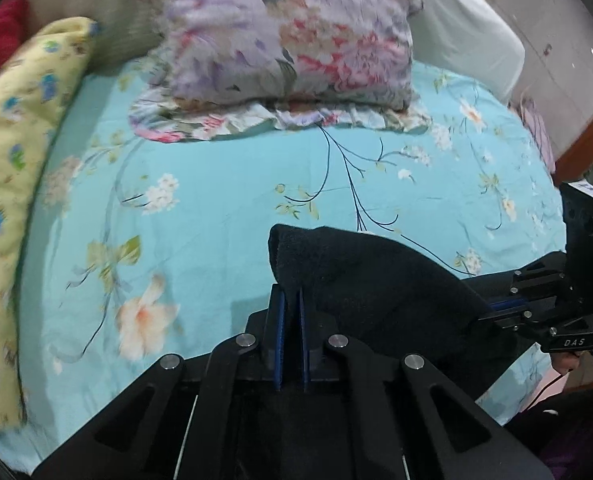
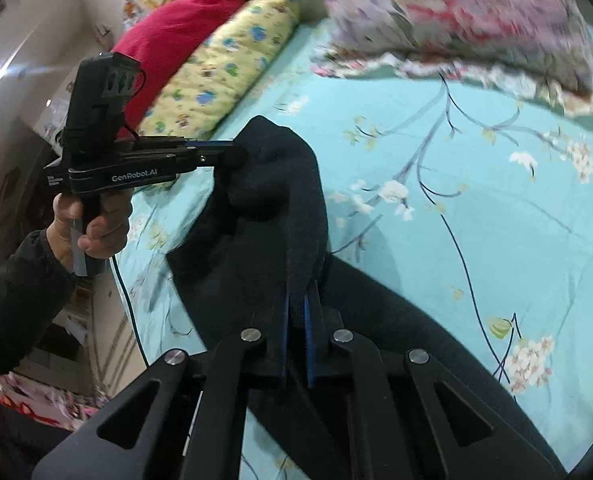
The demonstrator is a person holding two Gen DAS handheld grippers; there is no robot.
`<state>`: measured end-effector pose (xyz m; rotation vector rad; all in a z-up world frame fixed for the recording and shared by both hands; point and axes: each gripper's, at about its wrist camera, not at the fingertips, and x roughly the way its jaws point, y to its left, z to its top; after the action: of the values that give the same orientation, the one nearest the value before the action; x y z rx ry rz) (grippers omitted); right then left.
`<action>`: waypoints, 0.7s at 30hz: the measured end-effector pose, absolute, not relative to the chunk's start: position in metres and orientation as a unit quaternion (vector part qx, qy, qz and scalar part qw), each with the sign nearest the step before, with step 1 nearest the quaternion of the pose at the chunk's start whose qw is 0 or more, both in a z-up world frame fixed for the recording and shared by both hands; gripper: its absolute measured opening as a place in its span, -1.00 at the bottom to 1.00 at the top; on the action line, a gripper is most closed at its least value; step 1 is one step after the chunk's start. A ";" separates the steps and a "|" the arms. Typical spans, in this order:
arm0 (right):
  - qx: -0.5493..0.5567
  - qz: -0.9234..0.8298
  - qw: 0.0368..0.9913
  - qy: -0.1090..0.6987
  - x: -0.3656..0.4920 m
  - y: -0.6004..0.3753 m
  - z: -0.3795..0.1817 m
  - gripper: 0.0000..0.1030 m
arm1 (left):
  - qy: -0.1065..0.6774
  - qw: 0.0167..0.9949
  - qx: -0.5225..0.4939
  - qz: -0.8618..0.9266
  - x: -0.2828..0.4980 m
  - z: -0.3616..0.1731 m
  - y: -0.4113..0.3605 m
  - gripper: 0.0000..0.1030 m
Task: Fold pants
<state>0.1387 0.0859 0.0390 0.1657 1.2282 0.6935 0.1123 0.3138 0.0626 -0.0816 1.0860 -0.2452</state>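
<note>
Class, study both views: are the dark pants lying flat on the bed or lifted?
Lifted, partly: both the left gripper and right gripper pinch the dark fleecy pants, raising an edge above the turquoise floral bedsheet.

Motion blur smears the floral pillow (image 2: pixel 456 16) and the yellow quilt (image 1: pixel 12 184) (their prints barely readable). The black pants (image 2: pixel 280 208) hide both grippers' fingertips, and the garment's lower part runs out of frame.

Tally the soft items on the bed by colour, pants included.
Black: 1, the pants, clamped by both the left gripper and right gripper
Pink-purple floral: 1, pillow
Yellow patterned: 1, quilt
Red: 1, blanket
Total: 4
</note>
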 end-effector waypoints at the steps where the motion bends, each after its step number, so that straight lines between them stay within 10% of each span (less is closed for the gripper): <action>1: 0.066 0.323 0.762 0.558 0.133 0.090 0.045 -0.86 | 0.507 0.854 -0.047 -0.108 0.102 0.068 0.317 -0.91; 21: -0.090 0.388 0.731 0.555 0.055 0.163 0.016 -0.86 | 0.480 0.849 -0.216 0.042 -0.030 0.025 0.354 -0.91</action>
<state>0.0552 0.1632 0.0158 -0.1984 1.2211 0.8531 -0.0301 0.3541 0.0252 -0.4544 1.0123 0.0886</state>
